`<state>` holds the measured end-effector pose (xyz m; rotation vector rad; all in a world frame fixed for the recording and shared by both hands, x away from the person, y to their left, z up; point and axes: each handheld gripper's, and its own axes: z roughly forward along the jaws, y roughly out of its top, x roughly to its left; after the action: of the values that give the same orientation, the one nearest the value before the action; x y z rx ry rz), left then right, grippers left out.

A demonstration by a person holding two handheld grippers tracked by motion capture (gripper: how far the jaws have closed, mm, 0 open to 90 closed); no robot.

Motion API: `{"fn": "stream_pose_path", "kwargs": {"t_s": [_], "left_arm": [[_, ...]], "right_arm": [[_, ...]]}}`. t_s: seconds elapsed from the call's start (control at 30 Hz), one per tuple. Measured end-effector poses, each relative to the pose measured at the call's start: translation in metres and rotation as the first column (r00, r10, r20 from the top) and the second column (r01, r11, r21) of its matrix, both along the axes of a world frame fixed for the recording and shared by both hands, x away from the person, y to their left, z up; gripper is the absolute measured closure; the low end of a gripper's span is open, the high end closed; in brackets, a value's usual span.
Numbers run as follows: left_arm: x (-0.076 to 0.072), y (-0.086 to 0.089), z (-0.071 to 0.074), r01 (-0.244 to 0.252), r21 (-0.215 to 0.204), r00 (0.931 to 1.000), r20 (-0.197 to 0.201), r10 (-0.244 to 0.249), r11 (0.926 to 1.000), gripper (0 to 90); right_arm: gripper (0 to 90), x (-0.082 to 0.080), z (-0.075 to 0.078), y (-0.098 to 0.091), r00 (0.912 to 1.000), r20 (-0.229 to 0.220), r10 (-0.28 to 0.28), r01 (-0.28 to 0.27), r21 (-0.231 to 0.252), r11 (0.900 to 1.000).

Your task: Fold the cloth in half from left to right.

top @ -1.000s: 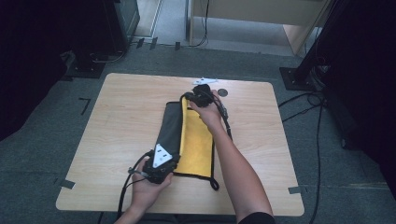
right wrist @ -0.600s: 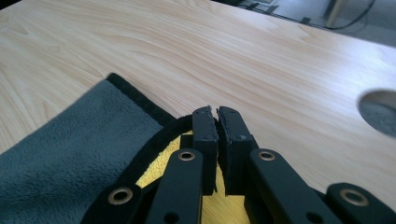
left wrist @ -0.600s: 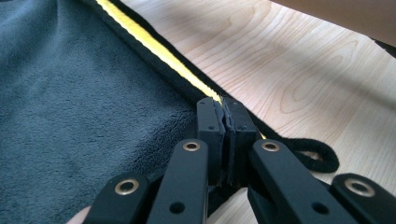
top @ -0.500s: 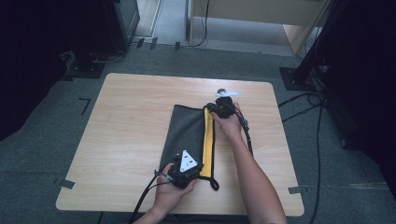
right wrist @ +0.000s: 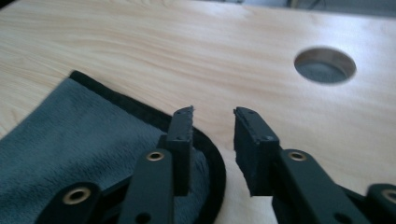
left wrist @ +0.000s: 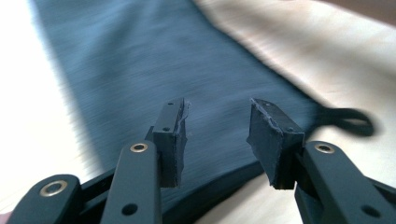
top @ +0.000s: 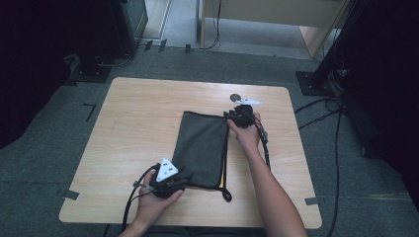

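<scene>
A dark grey cloth (top: 200, 148) edged in black lies flat on the wooden table (top: 143, 108), with a thin yellow strip (top: 222, 180) showing along its right side. My left gripper (top: 183, 178) is at the cloth's near left corner. Its jaws (left wrist: 217, 135) have just been opening and hang over the grey fabric (left wrist: 140, 60) with nothing between them. My right gripper (top: 231, 114) is at the far right corner. Its jaws (right wrist: 212, 140) have also just been opening, above the rounded corner (right wrist: 70, 130), with nothing between the pads.
A black strap loop (top: 226, 193) trails from the cloth's near right corner, also in the left gripper view (left wrist: 350, 121). A round hole (top: 235, 97) in the tabletop lies just beyond the right gripper (right wrist: 324, 65). Dark stands and cables surround the table.
The grey layer was drawn rightward over the yellow lining, which is now almost covered. Both grippers have let go of the cloth, and the left one has moved back toward the near left corner.
</scene>
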<state>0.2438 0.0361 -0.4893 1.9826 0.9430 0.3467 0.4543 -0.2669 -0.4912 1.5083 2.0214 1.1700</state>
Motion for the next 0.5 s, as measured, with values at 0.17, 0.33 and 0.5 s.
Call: {"fn": "stream_pose_path", "kwargs": {"t_s": [0.17,0.33,0.5], "left_arm": [[0.006,0.029,-0.004,-0.032,0.029,0.9988,-0.035,0.033,0.9991,57.6],[0.002,0.039,-0.014,0.008,0.069,0.9971,-0.076,-0.003,0.9976,63.5],[0.003,0.033,-0.02,0.044,0.129,0.9971,-0.068,-0.035,0.9907,79.7]], "right_arm": [[68.8,-0.001,-0.011,-0.005,0.9966,-0.068,-0.047,0.048,0.007,0.9988],[84.9,0.001,-0.014,-0.001,0.9949,-0.1,-0.01,0.014,0.04,0.9991],[87.0,0.005,-0.009,0.003,0.9978,-0.06,-0.029,0.03,0.03,0.9991]]}}
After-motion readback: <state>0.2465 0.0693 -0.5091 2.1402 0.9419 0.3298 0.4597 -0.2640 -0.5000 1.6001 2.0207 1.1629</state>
